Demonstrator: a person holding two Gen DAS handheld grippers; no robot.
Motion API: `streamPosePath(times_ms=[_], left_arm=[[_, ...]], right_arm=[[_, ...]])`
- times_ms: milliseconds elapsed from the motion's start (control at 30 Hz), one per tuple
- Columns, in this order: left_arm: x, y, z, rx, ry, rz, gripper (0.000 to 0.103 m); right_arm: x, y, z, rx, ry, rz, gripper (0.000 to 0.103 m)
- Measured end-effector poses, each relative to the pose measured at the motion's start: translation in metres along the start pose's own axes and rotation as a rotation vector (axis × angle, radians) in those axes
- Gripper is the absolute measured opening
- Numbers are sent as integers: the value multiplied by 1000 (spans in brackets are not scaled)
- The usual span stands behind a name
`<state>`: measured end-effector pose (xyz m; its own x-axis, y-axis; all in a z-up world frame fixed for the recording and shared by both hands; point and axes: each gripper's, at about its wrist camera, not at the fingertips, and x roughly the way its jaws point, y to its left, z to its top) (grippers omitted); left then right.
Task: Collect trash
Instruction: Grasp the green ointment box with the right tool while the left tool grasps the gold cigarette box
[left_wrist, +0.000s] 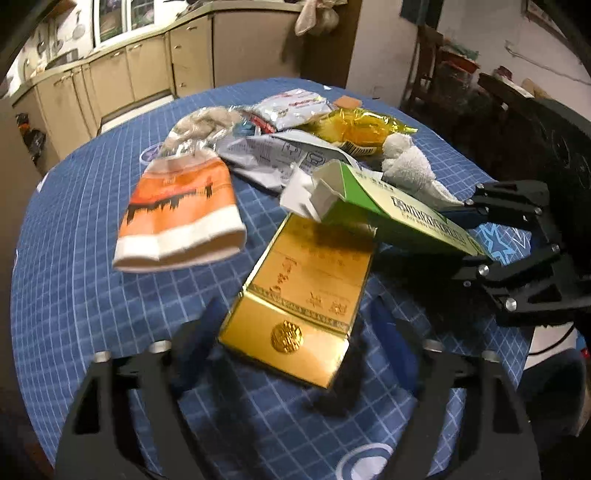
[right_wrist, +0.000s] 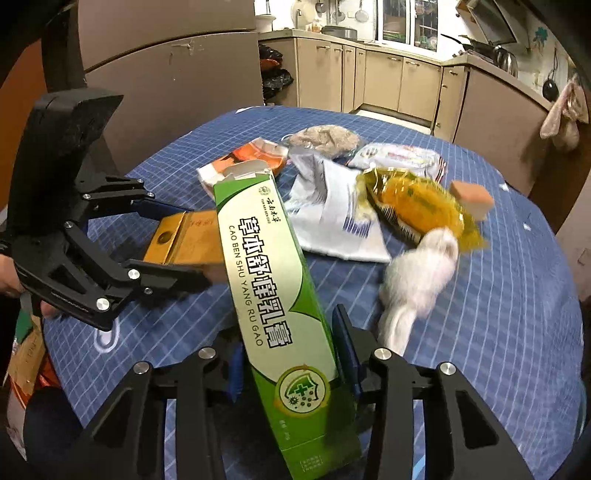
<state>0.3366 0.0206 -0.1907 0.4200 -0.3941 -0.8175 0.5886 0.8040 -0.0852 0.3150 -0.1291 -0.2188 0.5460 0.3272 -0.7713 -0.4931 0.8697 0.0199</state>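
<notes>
My left gripper (left_wrist: 295, 317) is shut on a flat gold box (left_wrist: 306, 291), pads at its two long edges; the right wrist view shows the same gold box (right_wrist: 184, 240) pinched in that gripper (right_wrist: 192, 245). My right gripper (right_wrist: 288, 343) is shut on a long green-and-white carton (right_wrist: 273, 280), gripped near its closed end. The carton (left_wrist: 391, 210) is tilted up off the table, its open flap over the gold box's far end, with the right gripper (left_wrist: 469, 236) at its lower end.
A round table with a blue grid cloth (left_wrist: 74, 295) carries loose trash: an orange-and-white packet (left_wrist: 177, 214), a grey mailer bag (right_wrist: 332, 218), a yellow wrapper (right_wrist: 417, 206), a white crumpled cloth (right_wrist: 421, 273) and an orange sponge block (right_wrist: 472, 197). Kitchen cabinets (left_wrist: 147, 66) stand behind.
</notes>
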Motion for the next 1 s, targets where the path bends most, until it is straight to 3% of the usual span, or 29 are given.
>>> streamPosePath(times_ms=[100,200,267,367,467,667,833,1000], left_arm=[[4,-2,0,19,-5,23,89],[3,-1,-1,17,-25,1,89],[0,-1,-3,15,-33,2,84],[-5,-3,-7,12,-51,-2,66],[-8,-4,-8,5,-62,-14,64],[-25,-16,-18,-45,-131,19,62],[-72,-39,-25,-128,-290,110,62],[-124,-85,-13,-148,-454,150,62]], right_arm=[[-1,0,1,9,-18,4,44],[5,3,1,1,-3,-6,48],[10,5,2,-7,1,-17,51],[11,6,3,-6,6,-27,54],[6,5,2,19,-3,-44,45],[-43,2,-7,141,-165,-113,39],[-108,11,-24,204,-330,-222,38],[-182,8,-43,281,-473,-363,37]])
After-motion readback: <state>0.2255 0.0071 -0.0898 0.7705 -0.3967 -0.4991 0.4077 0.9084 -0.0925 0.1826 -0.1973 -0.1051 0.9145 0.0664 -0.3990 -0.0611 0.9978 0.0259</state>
